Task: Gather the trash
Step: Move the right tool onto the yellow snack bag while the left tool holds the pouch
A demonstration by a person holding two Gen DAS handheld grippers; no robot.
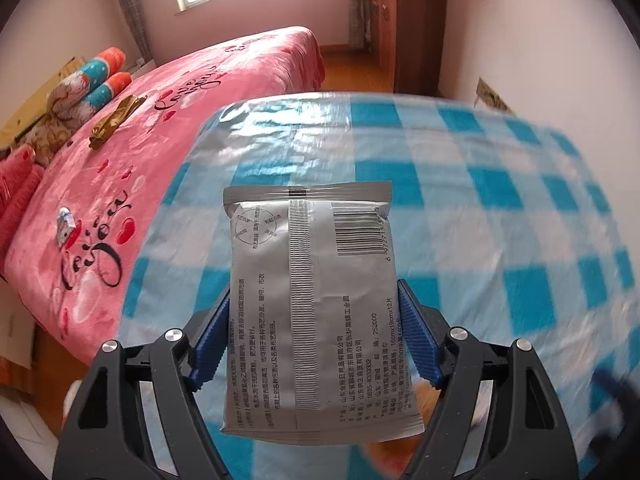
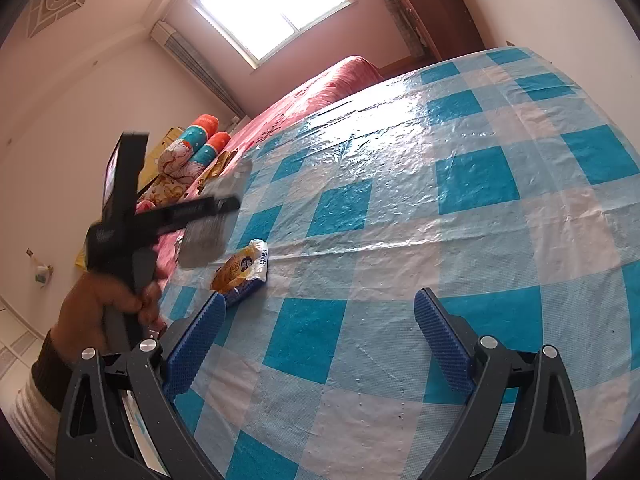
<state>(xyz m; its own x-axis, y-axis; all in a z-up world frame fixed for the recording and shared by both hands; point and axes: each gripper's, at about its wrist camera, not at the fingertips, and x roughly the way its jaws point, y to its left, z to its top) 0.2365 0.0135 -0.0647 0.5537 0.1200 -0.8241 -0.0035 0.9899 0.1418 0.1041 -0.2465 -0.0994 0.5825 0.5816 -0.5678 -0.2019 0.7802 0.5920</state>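
Left gripper [image 1: 316, 332]: jaws clamped on grey packet [image 1: 316, 304], raised above checkered cloth [image 1: 500, 208] | Right gripper [image 2: 320, 344]: jaws spread, empty, low over cloth | Tissue pack [image 2: 242, 270]: lying on cloth

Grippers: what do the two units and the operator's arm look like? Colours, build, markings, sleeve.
Both are alike: the left gripper and right gripper have matte black plastic frames with triangular cut-outs and silver pivot screws. The fingers carry blue ribbed pads. No cables visible. In the right wrist view, the left unit has a black pistol-style handle; the hand is bare, with a dark brown ribbed cuff over a pale sleeve.
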